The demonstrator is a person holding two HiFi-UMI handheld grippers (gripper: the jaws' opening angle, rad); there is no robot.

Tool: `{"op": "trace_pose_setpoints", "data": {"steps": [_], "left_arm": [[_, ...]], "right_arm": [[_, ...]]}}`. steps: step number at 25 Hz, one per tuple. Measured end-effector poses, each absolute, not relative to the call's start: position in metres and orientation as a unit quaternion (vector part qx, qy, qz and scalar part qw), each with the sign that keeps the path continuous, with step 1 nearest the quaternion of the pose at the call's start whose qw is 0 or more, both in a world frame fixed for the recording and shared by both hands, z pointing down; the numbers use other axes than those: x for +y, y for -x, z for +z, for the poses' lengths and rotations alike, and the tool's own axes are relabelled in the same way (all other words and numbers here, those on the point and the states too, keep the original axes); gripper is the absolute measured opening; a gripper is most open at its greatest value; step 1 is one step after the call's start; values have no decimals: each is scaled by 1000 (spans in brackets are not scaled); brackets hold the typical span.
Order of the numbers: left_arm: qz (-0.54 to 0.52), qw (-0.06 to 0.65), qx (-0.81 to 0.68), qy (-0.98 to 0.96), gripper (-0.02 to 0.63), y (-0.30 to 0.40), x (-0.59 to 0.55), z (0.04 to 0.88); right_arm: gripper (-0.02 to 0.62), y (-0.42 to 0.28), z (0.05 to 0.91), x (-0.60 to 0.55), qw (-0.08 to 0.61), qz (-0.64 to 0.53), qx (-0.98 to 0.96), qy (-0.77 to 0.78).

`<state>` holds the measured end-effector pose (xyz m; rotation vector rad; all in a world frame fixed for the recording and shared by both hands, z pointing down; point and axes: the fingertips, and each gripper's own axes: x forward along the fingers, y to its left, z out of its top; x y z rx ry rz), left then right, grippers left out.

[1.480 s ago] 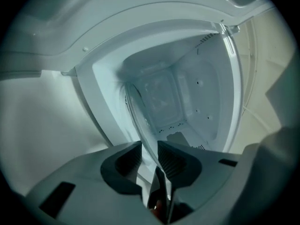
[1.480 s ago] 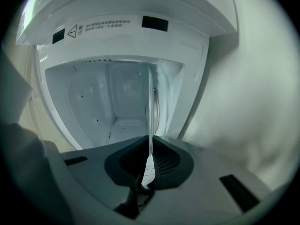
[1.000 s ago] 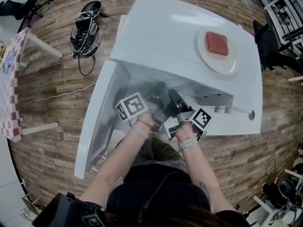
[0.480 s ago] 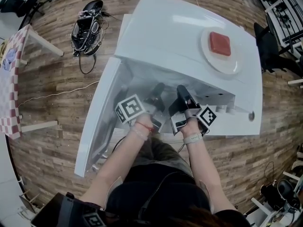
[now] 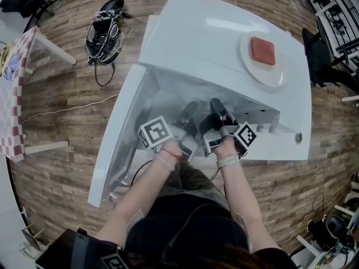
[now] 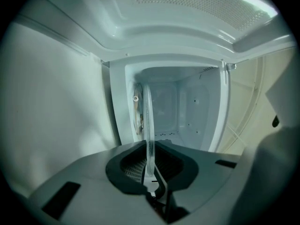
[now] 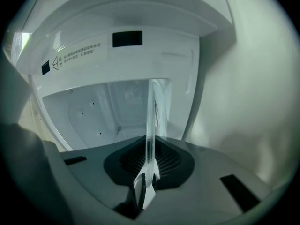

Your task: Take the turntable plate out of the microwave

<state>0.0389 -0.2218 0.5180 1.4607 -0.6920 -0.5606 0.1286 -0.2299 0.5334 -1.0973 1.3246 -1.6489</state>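
The white microwave [image 5: 213, 38] stands with its door [image 5: 120, 128] swung open to the left, and both grippers reach into its cavity. In the left gripper view the clear glass turntable plate [image 6: 148, 125] shows edge-on, and its rim runs down between the jaws of my left gripper [image 6: 150, 172]. Those jaws have just been closing and now press on the rim. My right gripper [image 7: 147, 177] is shut on the same plate [image 7: 151, 121], also seen edge-on. In the head view the left gripper [image 5: 188, 111] and the right gripper [image 5: 217, 108] sit side by side inside the opening.
A white dish [image 5: 249, 66] with a red block [image 5: 262, 49] rests on top of the microwave. On the wooden floor, a pile of cables and gear [image 5: 104, 32] lies at the back left. A checkered table [image 5: 11, 94] stands at the far left.
The right gripper has shifted a little further into the cavity. The left gripper has hardly moved.
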Motion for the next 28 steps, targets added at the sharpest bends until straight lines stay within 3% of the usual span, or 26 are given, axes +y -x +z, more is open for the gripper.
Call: {"op": "trace_pose_setpoints", "data": {"steps": [17,28], "left_arm": [[-223,584,-345,-701,77,-26,-232,521],[-220,575,-340,-711,101,-18,-242,524]], "right_arm": [[40,-125,525,-221,363,-618,561,415],[40,-126,521,-210,352,-619,574,404]]}}
